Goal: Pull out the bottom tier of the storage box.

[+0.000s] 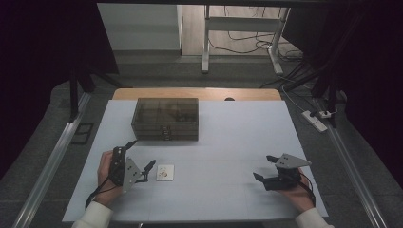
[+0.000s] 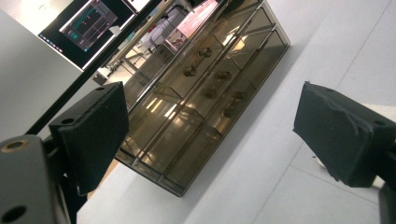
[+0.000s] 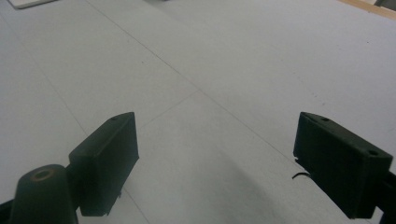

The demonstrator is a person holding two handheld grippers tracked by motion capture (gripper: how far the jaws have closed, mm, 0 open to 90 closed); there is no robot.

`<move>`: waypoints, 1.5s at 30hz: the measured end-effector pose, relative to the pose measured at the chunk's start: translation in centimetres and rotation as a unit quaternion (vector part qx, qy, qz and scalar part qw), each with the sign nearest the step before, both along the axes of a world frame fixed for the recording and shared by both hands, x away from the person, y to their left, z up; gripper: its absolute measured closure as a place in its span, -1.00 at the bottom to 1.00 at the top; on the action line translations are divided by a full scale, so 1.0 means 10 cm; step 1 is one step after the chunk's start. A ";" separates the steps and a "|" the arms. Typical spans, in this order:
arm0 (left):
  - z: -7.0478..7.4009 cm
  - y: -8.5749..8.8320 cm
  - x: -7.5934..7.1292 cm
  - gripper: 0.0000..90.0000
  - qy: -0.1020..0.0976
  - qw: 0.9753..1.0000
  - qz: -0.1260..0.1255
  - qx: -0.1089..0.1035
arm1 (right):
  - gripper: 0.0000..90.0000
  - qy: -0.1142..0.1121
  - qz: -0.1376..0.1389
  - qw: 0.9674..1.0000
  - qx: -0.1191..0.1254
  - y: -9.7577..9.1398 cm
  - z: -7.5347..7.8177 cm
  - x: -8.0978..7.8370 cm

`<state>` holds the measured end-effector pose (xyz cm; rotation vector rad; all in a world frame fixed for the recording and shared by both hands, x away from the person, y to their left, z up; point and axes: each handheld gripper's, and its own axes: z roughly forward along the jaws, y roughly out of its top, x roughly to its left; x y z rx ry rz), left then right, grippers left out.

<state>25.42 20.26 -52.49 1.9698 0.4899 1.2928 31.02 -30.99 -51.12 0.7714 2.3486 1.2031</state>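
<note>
A smoky see-through drawer box (image 1: 165, 118) stands at the back of the white table (image 1: 228, 137), with small dark items visible inside its compartments. Near the front left lies a small white square dish (image 1: 165, 172) holding a few tiny pieces. My left gripper (image 1: 141, 153) hovers just left of that dish, open and holding nothing. In the left gripper view the gripper (image 2: 215, 135) points at the drawer box (image 2: 205, 93), jaws wide apart. My right gripper (image 1: 264, 167) is at the front right, open and empty; in its own view the gripper (image 3: 217, 158) looks over bare table.
A wooden strip (image 1: 197, 93) edges the table's far side. Metal rails (image 1: 52, 161) run along both sides. A power strip (image 1: 314, 119) and cables lie on the floor to the right. Desk legs (image 1: 205, 42) stand beyond. A monitor (image 2: 86, 25) glows in the left gripper view.
</note>
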 end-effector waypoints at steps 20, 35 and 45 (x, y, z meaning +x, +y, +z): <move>-0.07 -0.07 0.13 -0.74 -0.020 0.998 -0.006 0.051 | -0.70 0.002 -0.002 1.000 -0.001 -0.01 0.00 0.01; -0.10 -0.07 0.21 -0.70 -0.031 0.998 -0.018 0.046 | -0.70 0.006 0.000 1.000 -0.004 0.00 -0.01 0.01; -0.13 -0.08 0.27 -0.67 -0.033 0.998 -0.021 0.058 | -0.70 0.007 0.000 1.000 -0.005 0.00 -0.01 0.01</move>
